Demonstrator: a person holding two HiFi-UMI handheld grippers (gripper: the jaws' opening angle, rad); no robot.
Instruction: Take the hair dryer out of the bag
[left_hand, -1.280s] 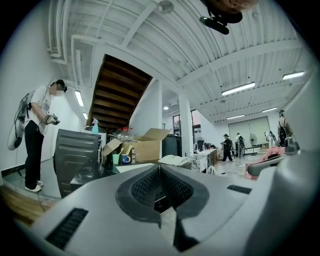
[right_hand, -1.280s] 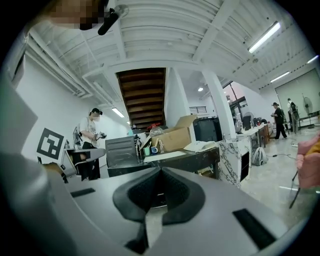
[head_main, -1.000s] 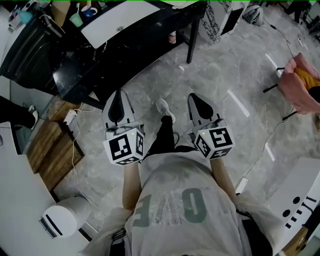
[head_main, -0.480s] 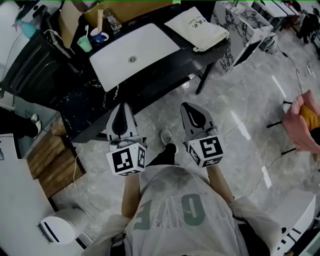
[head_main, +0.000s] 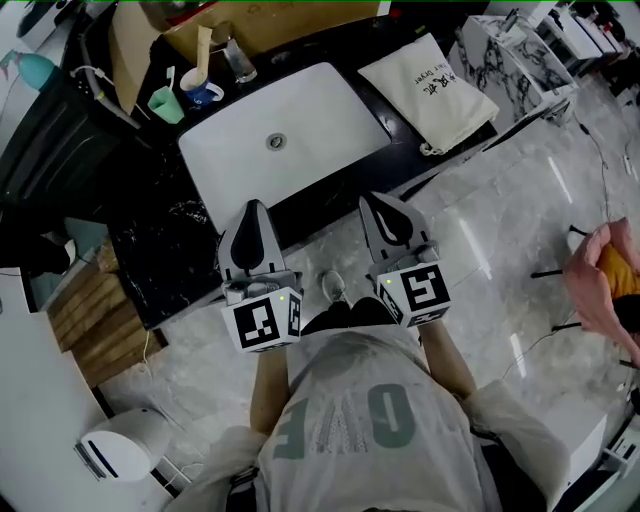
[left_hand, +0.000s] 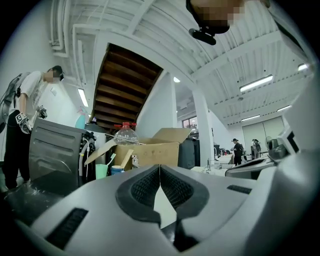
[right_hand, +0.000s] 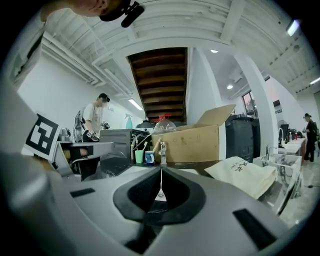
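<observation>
A cream cloth bag lies flat on the right end of a black counter; in the right gripper view the bag sits to the right of the jaws. No hair dryer shows outside it. My left gripper is shut and empty, its tip over the near edge of the white sink. My right gripper is shut and empty, just short of the counter's front edge, below and left of the bag. In their own views the left gripper and right gripper both point level at the counter.
A cardboard box stands behind the sink, with a green cup, a blue mug and a glass before it. A dark appliance stands at the counter's left. A white device sits on the floor, lower left. People stand in the background.
I have walked up to the counter: sink and bag have slid down toward the middle of the head view. Both shut grippers now reach the counter's front edge instead of hanging over bare floor.
</observation>
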